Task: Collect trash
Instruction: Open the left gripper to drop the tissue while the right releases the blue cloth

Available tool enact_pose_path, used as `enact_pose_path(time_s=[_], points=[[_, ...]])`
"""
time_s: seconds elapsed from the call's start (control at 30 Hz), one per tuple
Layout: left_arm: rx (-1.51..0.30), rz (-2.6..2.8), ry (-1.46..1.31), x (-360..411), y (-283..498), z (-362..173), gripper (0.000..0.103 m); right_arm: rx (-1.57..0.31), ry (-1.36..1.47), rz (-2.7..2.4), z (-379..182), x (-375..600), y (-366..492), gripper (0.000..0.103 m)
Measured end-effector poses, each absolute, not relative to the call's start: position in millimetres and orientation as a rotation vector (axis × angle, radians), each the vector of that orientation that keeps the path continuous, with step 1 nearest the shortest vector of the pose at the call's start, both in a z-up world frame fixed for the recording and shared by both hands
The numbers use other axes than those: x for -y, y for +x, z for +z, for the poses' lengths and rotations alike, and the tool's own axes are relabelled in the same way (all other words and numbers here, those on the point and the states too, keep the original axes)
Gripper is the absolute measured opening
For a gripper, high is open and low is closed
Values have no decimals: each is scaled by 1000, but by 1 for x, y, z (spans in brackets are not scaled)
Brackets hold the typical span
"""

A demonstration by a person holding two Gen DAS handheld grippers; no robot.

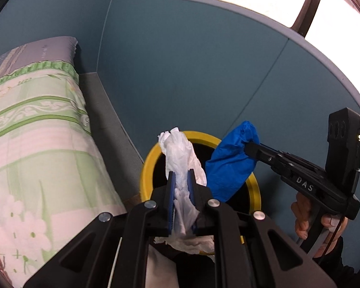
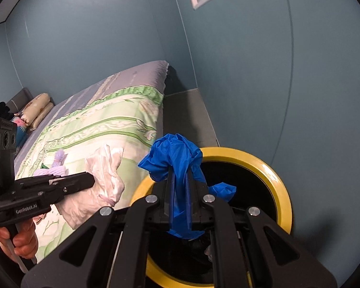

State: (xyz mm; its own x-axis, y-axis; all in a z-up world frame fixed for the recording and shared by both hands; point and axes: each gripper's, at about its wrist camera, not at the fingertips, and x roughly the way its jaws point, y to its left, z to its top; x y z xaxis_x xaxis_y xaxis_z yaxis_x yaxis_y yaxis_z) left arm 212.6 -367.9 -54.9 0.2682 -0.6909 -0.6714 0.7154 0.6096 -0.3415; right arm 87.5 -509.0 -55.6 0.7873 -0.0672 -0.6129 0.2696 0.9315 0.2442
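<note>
The left tongs (image 1: 181, 180) are clamped on a crumpled white tissue (image 1: 180, 153), whose upper end sticks up past the blue pads while its lower end hangs down behind them. The right tongs (image 2: 180, 180) are clamped on a blue plastic glove (image 2: 177, 151), bunched above the tips and drooping on both sides, with one loose end hanging to the right of the tips.

Just beyond and below both pairs of tongs stands a bin with a yellow rim (image 2: 279, 182) and a dark inside. In the left wrist view the tissue and the glove (image 1: 230, 165) both hang over the bin's mouth (image 1: 147, 168), the glove to the right of the left tongs and close beside the tissue. In that view the right tongs (image 1: 248, 148) reach in from the right, held by a hand (image 1: 302, 216) at their grip.

To the left of both tongs lies a bed (image 2: 103, 124) under a green and white flowered cover, its near corner close to the bin. In the right wrist view the left tongs (image 2: 92, 181) come in from the left in front of the bed, the tissue (image 2: 105, 175) looking pale against the cover, and a hand (image 2: 19, 240) holds the handle. A grey floor strip (image 2: 187, 117) runs between the bed and the blue wall (image 2: 300, 84) beyond the tongs
</note>
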Motion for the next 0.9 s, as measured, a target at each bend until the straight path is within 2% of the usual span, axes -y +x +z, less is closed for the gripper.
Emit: enact_pose_path(time_s=[0.4, 0.7, 0.73, 0.77, 0.83, 0.9], points=[[-968, -986, 53, 406, 219, -91, 10, -691, 363, -223, -81, 527, 97, 7], [-991, -989, 42, 413, 215, -97, 11, -708, 386, -230, -89, 535, 99, 8], [-995, -992, 36, 413, 215, -97, 17, -711, 389, -234, -90, 536, 99, 8], [-997, -992, 28, 412, 216, -97, 28, -713, 395, -238, -92, 538, 99, 9], [-983, -981, 17, 408, 216, -96, 41, -717, 407, -243, -93, 541, 98, 14], [-977, -970, 14, 405, 219, -95, 41, -720, 415, -253, -93, 543, 99, 19]])
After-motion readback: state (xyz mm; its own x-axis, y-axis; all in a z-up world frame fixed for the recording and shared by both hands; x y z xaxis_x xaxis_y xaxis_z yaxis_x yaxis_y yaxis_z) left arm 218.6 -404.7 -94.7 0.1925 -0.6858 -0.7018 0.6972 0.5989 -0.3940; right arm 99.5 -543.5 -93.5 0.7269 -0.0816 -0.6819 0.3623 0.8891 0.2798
